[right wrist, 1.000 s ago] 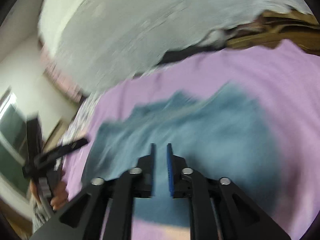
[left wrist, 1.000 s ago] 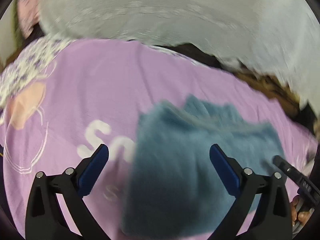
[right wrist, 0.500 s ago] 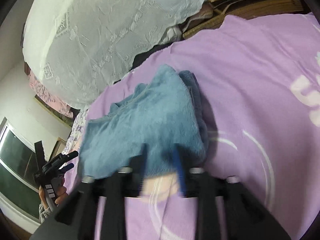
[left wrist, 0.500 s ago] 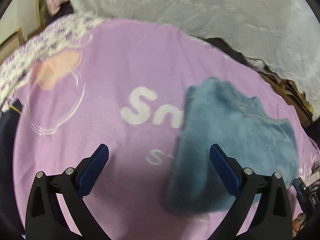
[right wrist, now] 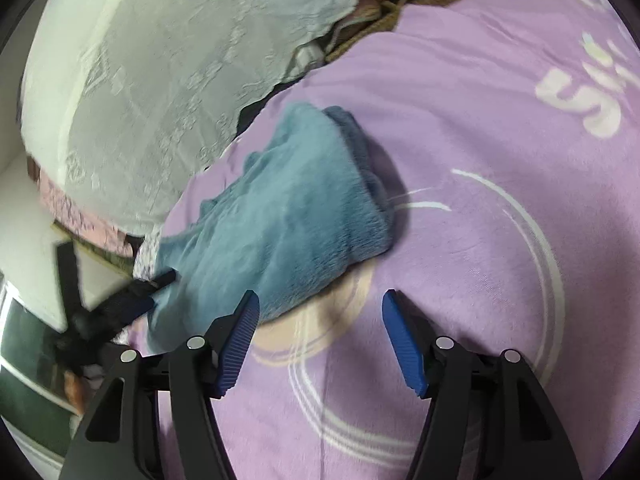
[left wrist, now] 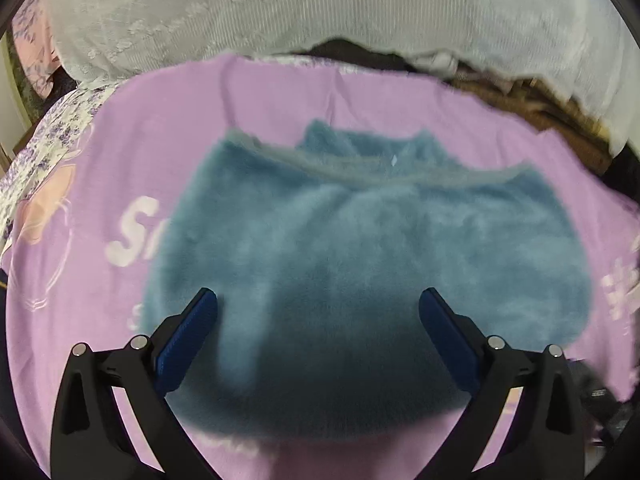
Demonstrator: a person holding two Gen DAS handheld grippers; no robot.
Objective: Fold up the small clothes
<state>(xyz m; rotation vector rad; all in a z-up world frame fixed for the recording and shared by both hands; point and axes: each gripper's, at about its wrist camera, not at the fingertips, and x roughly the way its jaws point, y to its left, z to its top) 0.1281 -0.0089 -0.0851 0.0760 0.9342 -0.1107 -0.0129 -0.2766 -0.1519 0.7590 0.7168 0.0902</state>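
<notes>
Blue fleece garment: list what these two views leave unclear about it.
- Left wrist view: the blue fleece garment is blurred; its near part sits in dark shadow, so layers there cannot be counted.
- Right wrist view: its left corner is hidden behind the left gripper, itself blurred.
- Neither view shows its underside on the purple blanket.

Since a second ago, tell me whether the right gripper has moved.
Yes. The right gripper has pulled back off the blue garment toward the circle print; its jaws, just opening, hold nothing.
</notes>
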